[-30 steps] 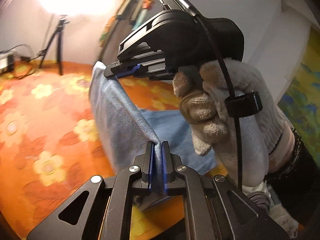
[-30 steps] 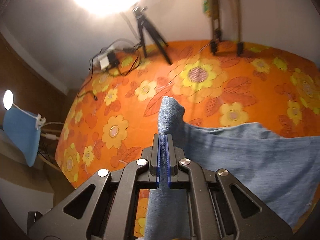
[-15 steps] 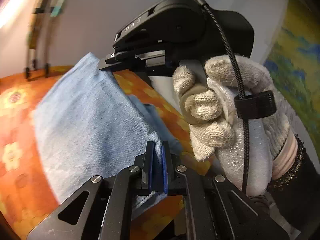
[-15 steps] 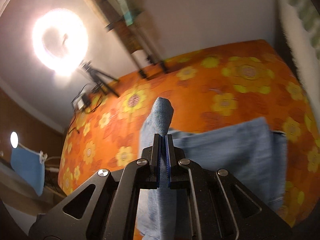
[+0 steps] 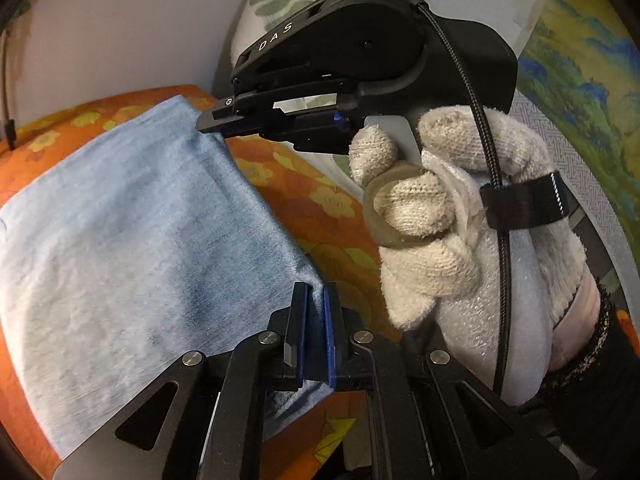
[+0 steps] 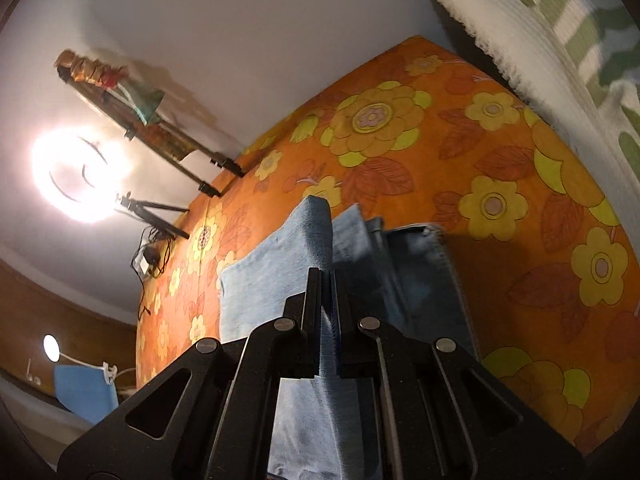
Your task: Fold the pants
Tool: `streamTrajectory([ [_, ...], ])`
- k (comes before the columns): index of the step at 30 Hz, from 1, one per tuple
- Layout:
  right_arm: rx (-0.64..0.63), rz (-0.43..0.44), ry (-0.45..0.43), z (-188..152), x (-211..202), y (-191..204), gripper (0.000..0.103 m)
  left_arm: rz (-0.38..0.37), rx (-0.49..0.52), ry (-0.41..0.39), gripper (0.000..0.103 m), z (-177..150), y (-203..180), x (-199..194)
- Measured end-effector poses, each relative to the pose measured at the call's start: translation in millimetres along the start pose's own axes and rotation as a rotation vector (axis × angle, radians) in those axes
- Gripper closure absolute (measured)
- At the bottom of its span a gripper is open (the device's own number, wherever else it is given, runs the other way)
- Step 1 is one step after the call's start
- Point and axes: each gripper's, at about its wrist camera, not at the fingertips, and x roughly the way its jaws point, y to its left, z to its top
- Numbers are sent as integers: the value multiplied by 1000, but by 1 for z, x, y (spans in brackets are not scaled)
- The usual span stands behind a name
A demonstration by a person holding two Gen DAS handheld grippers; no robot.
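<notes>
One pair of pants [image 5: 132, 240], two grippers, one gloved hand in view.

Your left gripper [image 5: 316, 300] has its fingers [image 5: 298, 320] pinched narrow on a corner of the pants. Your right gripper [image 5: 212, 124], seen from the left wrist camera, has its tip clamped on the far corner of the same edge. In the right wrist view the right gripper [image 6: 326, 284] fingers are likewise nearly closed, with a ridge of denim standing up between them.

The pants are light blue denim, soft, faintly mottled. The lifted layer spans between both grippers as a broad flat panel. Under it, in the right wrist view, more layers lie stacked on the bed, with a stitched hem edge [image 6: 440, 248] showing.

The right hand [image 5: 460, 220] wears a white knit glove, fuzzy at the fingertips. A black braided cable [image 5: 496, 184] runs across it, held by one black strap [image 5: 524, 204]. Gripper bodies are black plastic with blue pads and silver rivets.

The surface is a bed [image 6: 500, 152] with an orange cover, large yellow flowers, red leaves. A white-and-green fringed textile [image 6: 560, 32] sits at its edge. The walls are plain white. One ring light [image 6: 80, 176] on a tripod, a small tangle of cables [image 6: 150, 256] beside it, one small lamp [image 6: 51, 347] lower left.
</notes>
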Motion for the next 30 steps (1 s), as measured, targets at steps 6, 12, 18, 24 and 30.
streamTrajectory([
  [6, 9, -21, -6, 3, -1, -18, 101, -11, 6, 22, 97, -2, -4, 12],
  [12, 78, 23, -72, 22, -21, -45, 103, -37, 23, 44, 97, -6, -4, 24],
  [18, -41, -7, -51, 20, -21, -23, 102, -55, 74, 57, 97, -9, -20, 20],
  [24, -122, -65, 20, 4, -1, -10, 85, -37, 69, 44, 95, -15, -17, -12],
  [30, -159, -98, 32, -16, -9, -8, 67, 29, 32, 21, 82, -33, 12, -46],
])
